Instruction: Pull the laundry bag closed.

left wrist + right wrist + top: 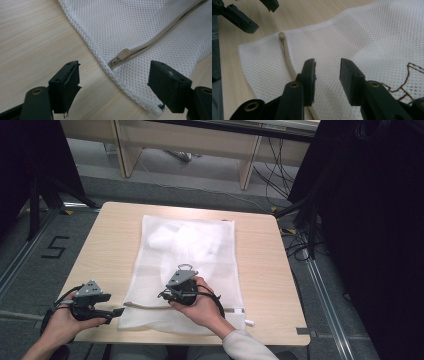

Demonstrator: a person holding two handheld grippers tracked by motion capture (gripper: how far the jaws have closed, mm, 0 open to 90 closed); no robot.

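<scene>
A white mesh laundry bag [185,250] lies flat on the wooden table [270,270], with something white bunched inside at its far end [167,237]. A beige zipper [155,40] runs along its near edge, and the slider [123,53] sits at the left corner. My left gripper [117,311] is open just off that corner, and its jaws frame the slider without touching it [113,67]. My right gripper [165,295] hovers over the near part of the bag beside the zipper [287,57]. It is open [327,62], with only mesh below. The left gripper [264,18] appears beyond the slider [282,35].
A brown printed mark [404,82] is on the mesh to the right of my right jaws. A small white tab [248,322] sticks out at the bag's near right corner. Grey floor with cables [300,245], dark stands [45,195] and a wooden desk [190,145] surround the table.
</scene>
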